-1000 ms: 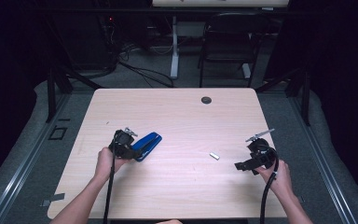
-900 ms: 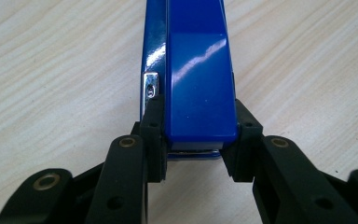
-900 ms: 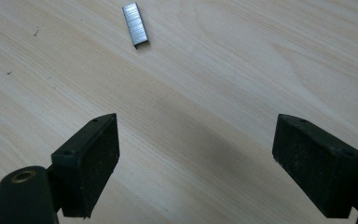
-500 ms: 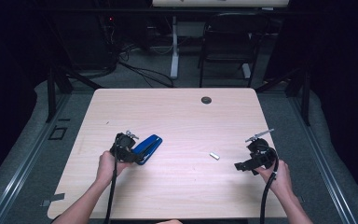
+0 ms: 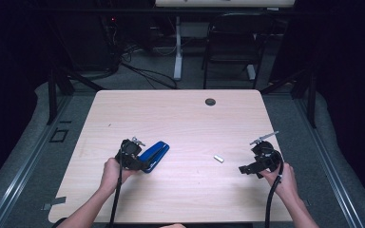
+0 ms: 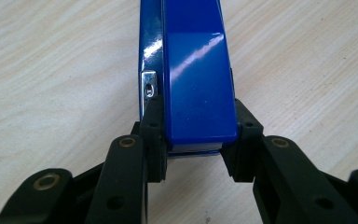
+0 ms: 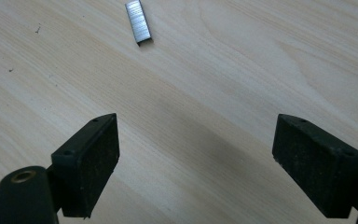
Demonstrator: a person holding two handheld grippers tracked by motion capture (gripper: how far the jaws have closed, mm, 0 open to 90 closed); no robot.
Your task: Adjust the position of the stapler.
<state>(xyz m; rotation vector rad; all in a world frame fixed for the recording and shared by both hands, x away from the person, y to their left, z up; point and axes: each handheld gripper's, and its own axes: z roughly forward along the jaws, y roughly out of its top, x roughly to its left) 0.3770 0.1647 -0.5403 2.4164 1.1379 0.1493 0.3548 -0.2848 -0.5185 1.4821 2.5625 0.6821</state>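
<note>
A glossy blue stapler (image 5: pixel 154 155) lies on the pale wooden table (image 5: pixel 180 118), left of centre. My left gripper (image 5: pixel 140 161) is shut on its near end. In the left gripper view both black pads (image 6: pixel 153 122) press the sides of the blue stapler (image 6: pixel 193 70), which runs straight away from the jaws. A small silver strip of staples (image 5: pixel 218 159) lies right of centre. My right gripper (image 5: pixel 246 169) stands open to the right of it, jaws pointing left. In the right gripper view the strip of staples (image 7: pixel 137 21) lies ahead of the wide-apart pads (image 7: pixel 93 158), untouched.
A round dark grommet (image 5: pixel 210 101) sits near the table's far edge. Behind the table stand a black chair (image 5: pixel 233 42) and a white table leg (image 5: pixel 177 47), with cables on the floor. Black cables trail from both grippers toward the near edge.
My left gripper has slid slightly to the right with the blue stapler in it. The right gripper and the staple strip have stayed where they were.
</note>
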